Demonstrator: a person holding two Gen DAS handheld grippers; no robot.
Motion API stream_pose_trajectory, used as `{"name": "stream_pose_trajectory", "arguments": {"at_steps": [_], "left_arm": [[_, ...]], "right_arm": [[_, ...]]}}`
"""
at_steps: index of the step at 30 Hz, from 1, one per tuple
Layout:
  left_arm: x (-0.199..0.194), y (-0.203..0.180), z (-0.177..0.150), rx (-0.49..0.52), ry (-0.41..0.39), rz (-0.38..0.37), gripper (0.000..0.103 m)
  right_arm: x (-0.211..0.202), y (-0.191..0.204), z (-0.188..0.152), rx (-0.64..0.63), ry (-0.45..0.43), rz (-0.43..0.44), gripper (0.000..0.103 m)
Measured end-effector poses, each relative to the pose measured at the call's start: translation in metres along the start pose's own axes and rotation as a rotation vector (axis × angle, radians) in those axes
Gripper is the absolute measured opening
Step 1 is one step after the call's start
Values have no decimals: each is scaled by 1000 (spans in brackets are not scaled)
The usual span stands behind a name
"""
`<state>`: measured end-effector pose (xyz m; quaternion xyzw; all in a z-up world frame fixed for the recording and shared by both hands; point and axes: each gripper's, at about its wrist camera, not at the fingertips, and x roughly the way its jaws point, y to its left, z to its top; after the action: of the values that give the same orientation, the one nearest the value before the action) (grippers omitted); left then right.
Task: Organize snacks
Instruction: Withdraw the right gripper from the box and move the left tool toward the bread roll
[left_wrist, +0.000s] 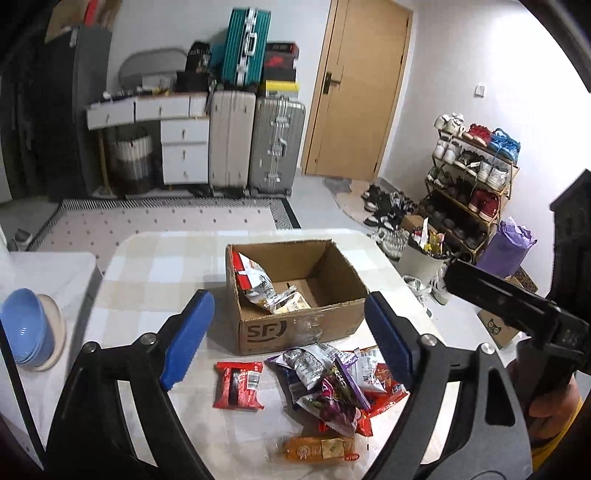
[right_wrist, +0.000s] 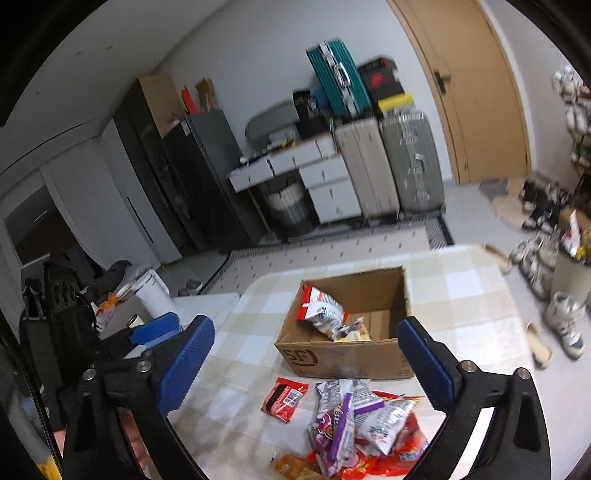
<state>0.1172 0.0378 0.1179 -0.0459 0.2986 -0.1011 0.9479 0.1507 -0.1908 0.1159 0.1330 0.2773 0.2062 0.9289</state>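
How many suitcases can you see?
3: a teal suitcase lying on top, a beige suitcase standing below it, and a silver suitcase beside the beige one. More may be hidden behind.

The left gripper (left_wrist: 291, 339) hangs with its blue-padded fingers (left_wrist: 186, 339) spread wide and nothing between them, while the right gripper (right_wrist: 306, 369), held level to its right and seen there as a dark body gripped by a hand (left_wrist: 550, 402), likewise gapes wide and bare.
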Motion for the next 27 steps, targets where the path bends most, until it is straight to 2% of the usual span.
{"name": "stream_pose_trajectory", "arguments": {"at_steps": [3,4,6,10,15,23,27], "left_arm": [[-37,-6,-11,-10,-47,-6,94],[-43,-5,-14,-16,-56,-8,102],[-63,-4,-22,-37,-88,-11,102],[-85,-4,-40,-43,-93,-4,102],[-105,-13,-73,-4,-108,13,103],[-100,-25,-119,34,-95,82,102],[-87,-24,-129,34,-75,109,103]], "right_arm": [[-30,7,-15,-38,-52,-34,102],[-39,8,-21,-47,-65,-42,102],[-54,13,-32,-57,-95,-58,102],[-73,21,-57,-101,-127,-86,102],[-90,27,-89,-162,-185,-111,102],[-86,30,-127,-208,-158,-191,102],[-83,26,-142,-179,-153,-175,102]]}}
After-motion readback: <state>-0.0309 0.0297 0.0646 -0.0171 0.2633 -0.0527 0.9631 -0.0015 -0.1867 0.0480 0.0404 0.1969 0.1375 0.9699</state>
